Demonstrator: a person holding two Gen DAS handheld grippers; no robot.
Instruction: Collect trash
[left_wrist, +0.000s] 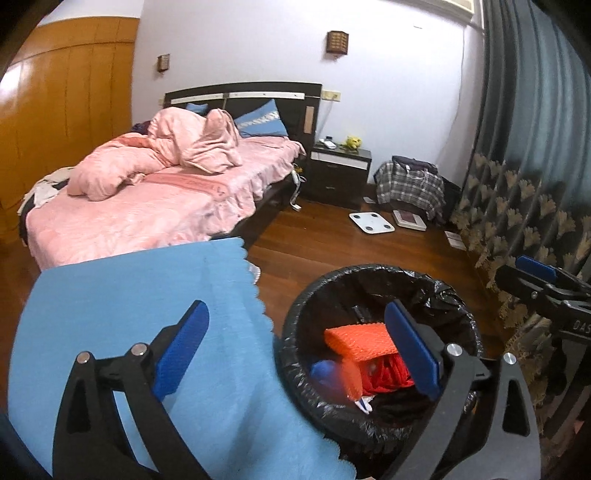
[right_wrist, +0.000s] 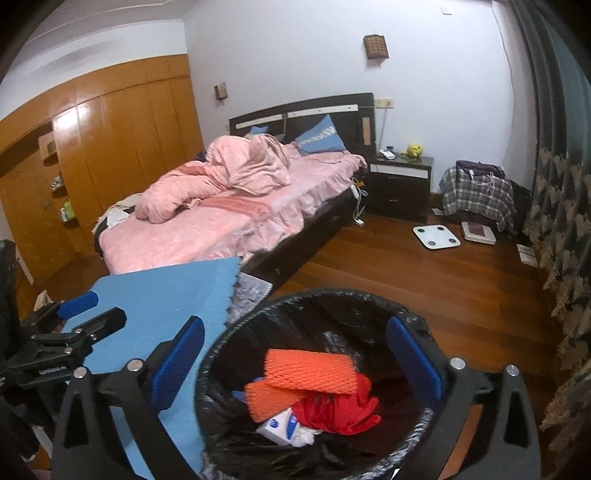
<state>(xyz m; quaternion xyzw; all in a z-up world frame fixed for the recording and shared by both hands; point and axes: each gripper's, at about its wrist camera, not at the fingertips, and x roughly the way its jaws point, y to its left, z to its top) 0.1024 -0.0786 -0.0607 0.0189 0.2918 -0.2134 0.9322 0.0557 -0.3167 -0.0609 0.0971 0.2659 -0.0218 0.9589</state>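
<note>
Orange foam net in bin, below right hand-held gripper

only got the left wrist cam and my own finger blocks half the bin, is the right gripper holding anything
observer: no, the right gripper is open above the bin, with nothing between its fingers
operator: whats on top in there
observer: two orange nets, one overlapping the other, over a red cloth
operator: anything under those
observer: a white and blue packet pokes out below the nets
</note>
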